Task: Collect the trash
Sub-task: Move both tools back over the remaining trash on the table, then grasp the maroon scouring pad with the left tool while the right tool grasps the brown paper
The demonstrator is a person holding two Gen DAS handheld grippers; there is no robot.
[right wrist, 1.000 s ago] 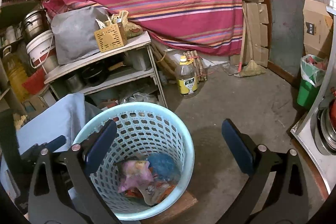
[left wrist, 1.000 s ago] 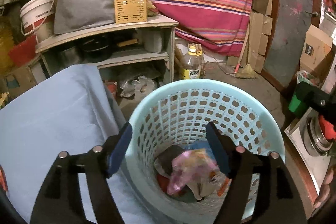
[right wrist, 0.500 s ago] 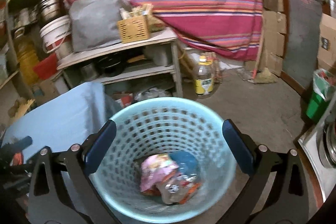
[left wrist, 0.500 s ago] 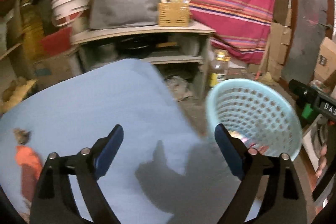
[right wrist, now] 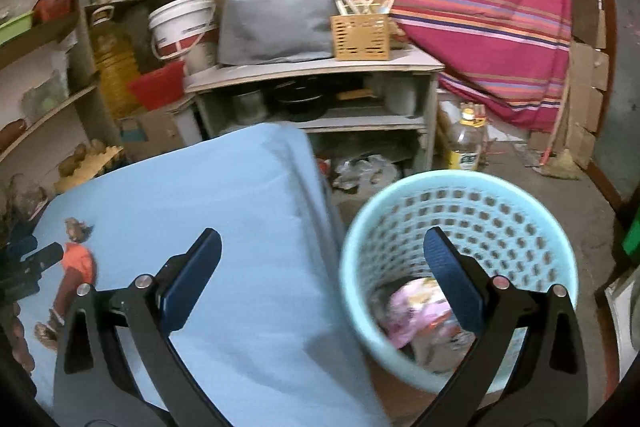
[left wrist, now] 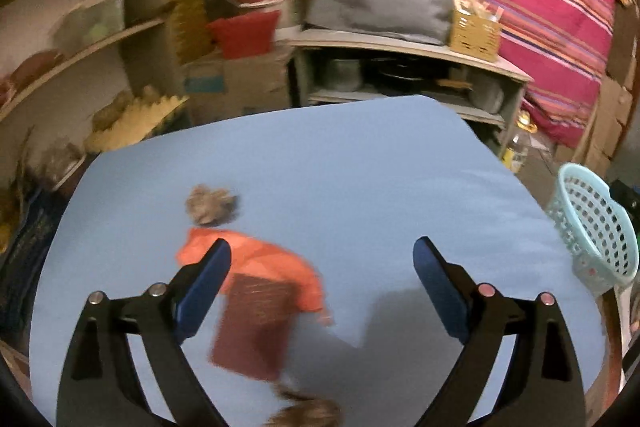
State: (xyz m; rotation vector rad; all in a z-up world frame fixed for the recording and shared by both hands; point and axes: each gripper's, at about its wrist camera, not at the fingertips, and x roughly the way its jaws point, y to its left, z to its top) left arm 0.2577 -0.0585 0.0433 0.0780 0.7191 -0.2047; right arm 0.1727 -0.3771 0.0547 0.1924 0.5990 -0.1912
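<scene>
**Left claw over the table litter, basket off to the right**

The left gripper [left wrist: 322,275] hangs over the blue-covered table [left wrist: 360,163], its jaws having just been opening and now spread wide with nothing between them. Directly beneath and slightly toward its left finger lies an orange wrapper [left wrist: 260,263] with a dark red flat packet [left wrist: 252,331] overlapping its near edge; the packet's long axis runs roughly toward the camera. A brownish crumpled wad [left wrist: 210,205] sits just beyond the wrapper, another [left wrist: 308,411] at the near edge. All are motion-blurred.

The right gripper [right wrist: 322,279] is also spread and empty, straddling the table's edge and the pale blue perforated basket [right wrist: 520,211], which already holds a pink wrapper [right wrist: 416,311]. The left claw is clearly nearer the remaining litter, so the pick is likely its job.
</scene>
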